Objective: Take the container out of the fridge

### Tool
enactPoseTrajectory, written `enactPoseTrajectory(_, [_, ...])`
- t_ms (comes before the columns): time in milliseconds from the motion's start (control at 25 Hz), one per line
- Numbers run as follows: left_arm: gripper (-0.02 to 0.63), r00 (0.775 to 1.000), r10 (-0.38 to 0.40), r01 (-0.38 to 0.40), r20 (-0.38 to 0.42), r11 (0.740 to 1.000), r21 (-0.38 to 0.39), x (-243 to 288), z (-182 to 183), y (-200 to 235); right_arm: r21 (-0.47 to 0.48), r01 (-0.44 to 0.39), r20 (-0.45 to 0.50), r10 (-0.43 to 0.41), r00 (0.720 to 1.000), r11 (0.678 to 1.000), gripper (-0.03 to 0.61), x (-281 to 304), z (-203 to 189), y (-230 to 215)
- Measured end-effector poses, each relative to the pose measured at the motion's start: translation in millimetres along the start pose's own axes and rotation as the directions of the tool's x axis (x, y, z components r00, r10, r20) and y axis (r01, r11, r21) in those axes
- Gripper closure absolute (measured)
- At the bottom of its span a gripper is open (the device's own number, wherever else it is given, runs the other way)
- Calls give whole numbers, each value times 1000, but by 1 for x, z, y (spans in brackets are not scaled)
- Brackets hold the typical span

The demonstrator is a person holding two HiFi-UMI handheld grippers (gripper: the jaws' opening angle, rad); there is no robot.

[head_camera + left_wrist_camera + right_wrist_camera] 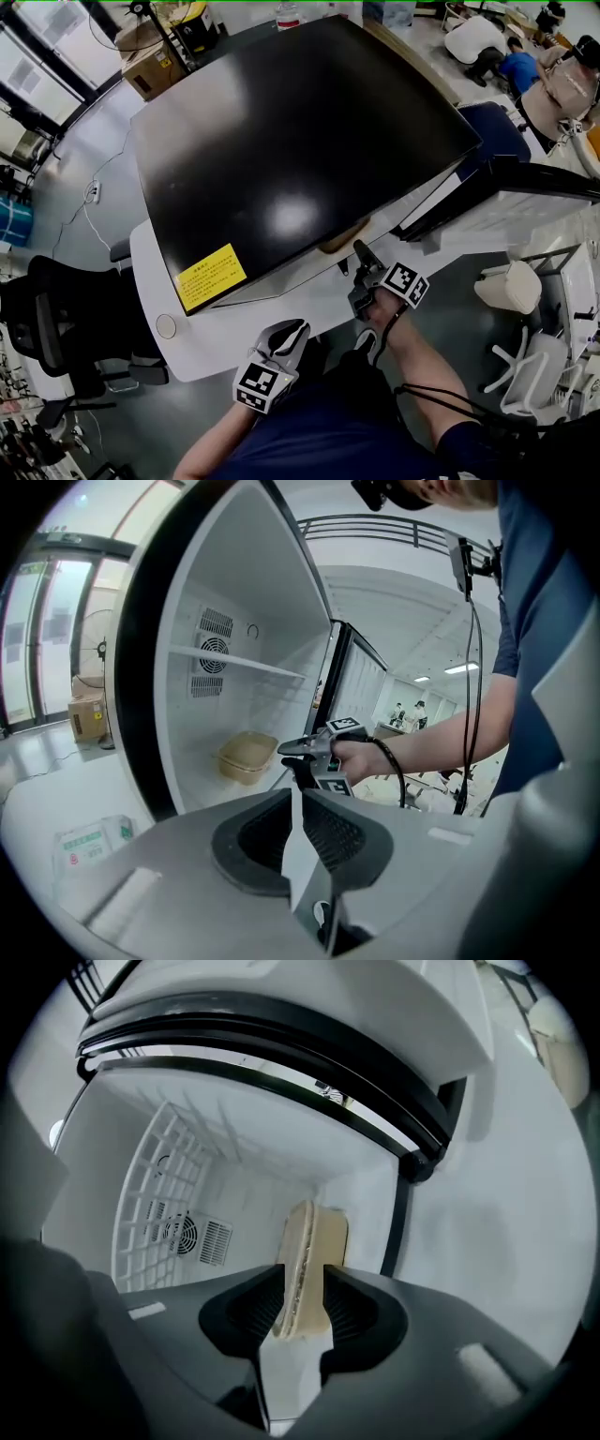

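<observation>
A beige lidded container (246, 757) sits on the floor of the open white fridge (234, 602), near the front; a sliver of the container (342, 239) shows under the fridge's black top (300, 141). My right gripper (302, 1283) is rolled on its side at the fridge mouth, and the container (309, 1251) appears on edge, its near end in the gap between the open jaws. Contact cannot be made out. That right gripper (289, 752) hangs just right of the container. My left gripper (292, 794) is shut and empty, held back outside the fridge, low at the table's front edge (286, 337).
The fridge door (506, 202) stands swung open to the right. Inside are a shelf (234, 663), a wire rack (159, 1194) and a fan vent (211, 653). The fridge stands on a white table (155, 272). Chairs (56, 319) and cardboard boxes (155, 61) surround it.
</observation>
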State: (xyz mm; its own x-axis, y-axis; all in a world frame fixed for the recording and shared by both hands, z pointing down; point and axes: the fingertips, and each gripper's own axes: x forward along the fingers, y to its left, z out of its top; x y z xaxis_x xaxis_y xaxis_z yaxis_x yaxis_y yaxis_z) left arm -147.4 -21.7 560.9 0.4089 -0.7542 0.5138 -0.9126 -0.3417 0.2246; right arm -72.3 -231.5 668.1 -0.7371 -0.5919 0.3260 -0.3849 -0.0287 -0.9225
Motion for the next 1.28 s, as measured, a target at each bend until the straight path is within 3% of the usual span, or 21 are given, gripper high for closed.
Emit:
enactPoseTrajectory(280, [608,1000,26,-26,-12,997,-66,-2,-11,5,158,-71,30,67,997,985,456,18,10,-1])
enactPoseTrajectory(560, [609,998,53,-55,-14,993,-105,-4,-14,14,146,-35,3,35,999,989,460,26,4,-9])
enactPoseTrajectory(1000, [609,998,65,-67,-17,989,-130,0,-14,11,176,-73,11,72,997,982,519,19,2,-5])
enactPoseTrajectory(1280, [609,999,49,-51,-16,988,-145,7,-13,0,181,-58,15,56,998,982,522,0,-1,-8])
